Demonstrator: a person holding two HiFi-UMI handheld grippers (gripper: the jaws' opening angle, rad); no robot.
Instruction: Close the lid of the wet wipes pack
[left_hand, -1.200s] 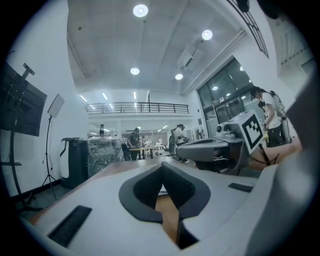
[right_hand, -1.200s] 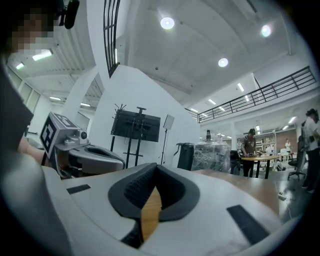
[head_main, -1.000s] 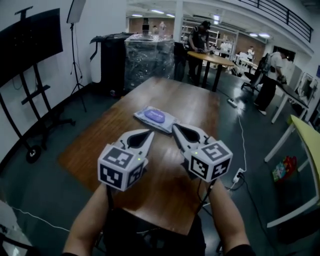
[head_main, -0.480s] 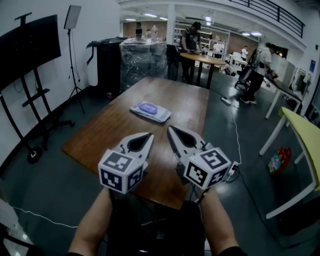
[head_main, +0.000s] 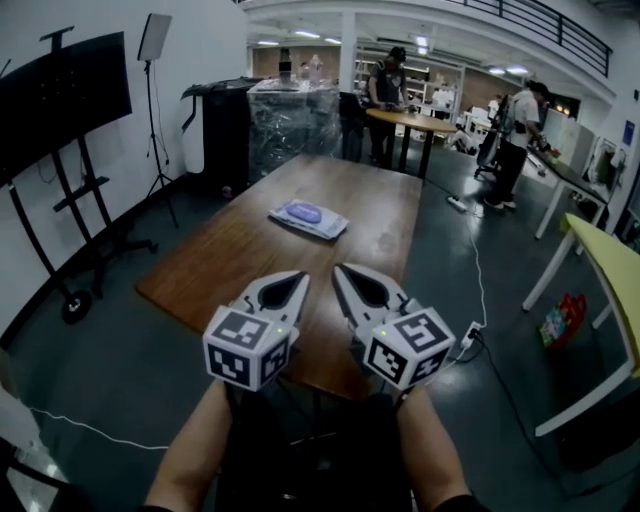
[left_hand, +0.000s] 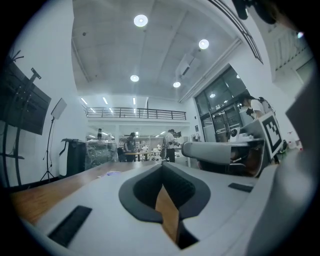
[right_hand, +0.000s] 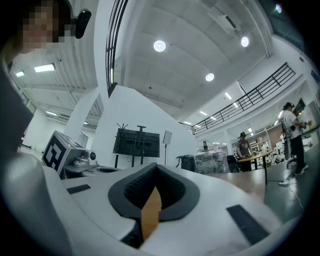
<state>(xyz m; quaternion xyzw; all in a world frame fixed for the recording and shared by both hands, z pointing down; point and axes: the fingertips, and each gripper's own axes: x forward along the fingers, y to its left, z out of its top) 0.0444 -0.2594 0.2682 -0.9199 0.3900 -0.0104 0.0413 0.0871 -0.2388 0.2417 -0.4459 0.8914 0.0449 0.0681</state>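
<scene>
Left hand-held gripper (head_main: 300, 278): jaws pressed together at the tips, nothing between them; its own view (left_hand: 161, 166) shows the dark pads meeting, with only the brown surface visible through the hollow behind them. It is held level over the near edge of the surface, tip pointing away from the person, marker cube toward the body.

Right hand-held gripper (head_main: 338, 270): jaws likewise pressed together and empty, as confirmed in its own view (right_hand: 156, 168). It sits just beside the left one, the two tips near each other but apart, the bodies spreading toward the person.

Wet wipes pack (head_main: 308, 219): flat, pale, lying on the surface toward its far half, well apart from both tips and slightly askew to the edges. Lid (head_main: 305, 212): purple oval on the top face, lying flat as far as can be told.

Surface (head_main: 235, 262): long brown wooden tabletop running away from the person.

Forearms (head_main: 195, 450): bare, entering from the bottom edge.

Surroundings: dark screen (head_main: 62, 95) on a wheeled stand at left; studio light (head_main: 154, 38) on a tripod; film-wrapped stack (head_main: 290, 115) beyond the far end; round table (head_main: 415, 120) with a person (head_main: 388, 75) standing at it; another person (head_main: 515, 115) at right; yellow table (head_main: 610, 275) at the right edge; a cable (head_main: 478, 265) on the floor.
</scene>
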